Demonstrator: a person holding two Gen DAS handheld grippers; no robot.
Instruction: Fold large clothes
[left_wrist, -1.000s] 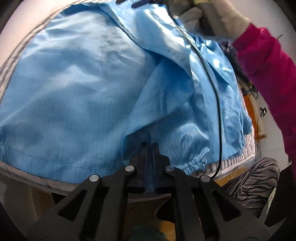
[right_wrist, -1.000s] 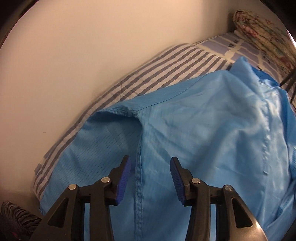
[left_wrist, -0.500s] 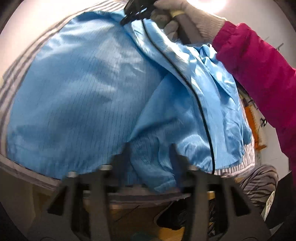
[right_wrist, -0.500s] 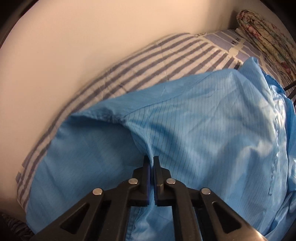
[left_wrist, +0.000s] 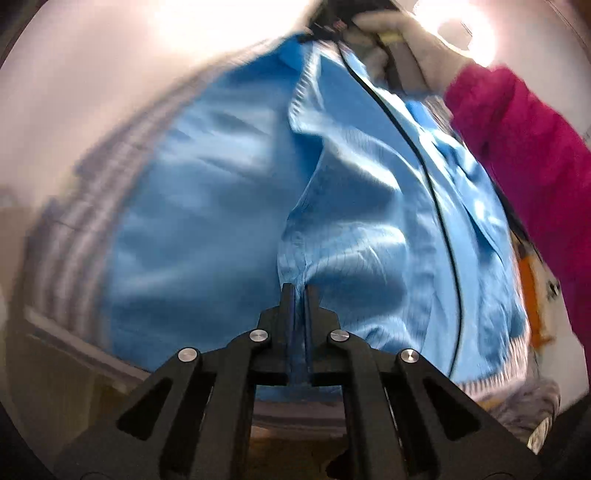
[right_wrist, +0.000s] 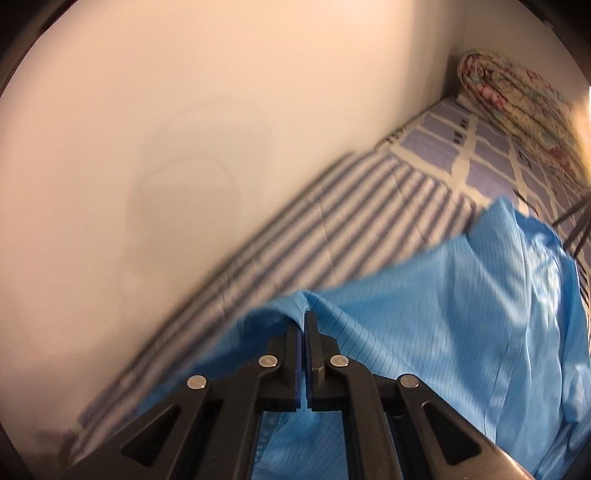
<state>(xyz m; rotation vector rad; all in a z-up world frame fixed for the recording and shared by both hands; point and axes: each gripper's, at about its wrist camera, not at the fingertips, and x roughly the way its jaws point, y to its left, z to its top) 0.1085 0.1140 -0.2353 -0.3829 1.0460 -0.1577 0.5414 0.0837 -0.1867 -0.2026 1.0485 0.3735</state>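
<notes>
The blue garment (left_wrist: 207, 221) lies spread across the striped bed sheet (right_wrist: 325, 236), against the wall. The left gripper (left_wrist: 298, 291) is clamped tight on a bunched fold near the hem; the right gripper (right_wrist: 305, 325) is likewise pinched shut on a ridge of cloth at the far edge. Both pinches look thin, so the slick fabric may slip free as the fold is carried over. The black cable (left_wrist: 424, 177) trailing from the gloved hand (left_wrist: 402, 44) drapes over the cloth and could snag or drag it crooked. Uneven pulling would likely leave the fold skewed
</notes>
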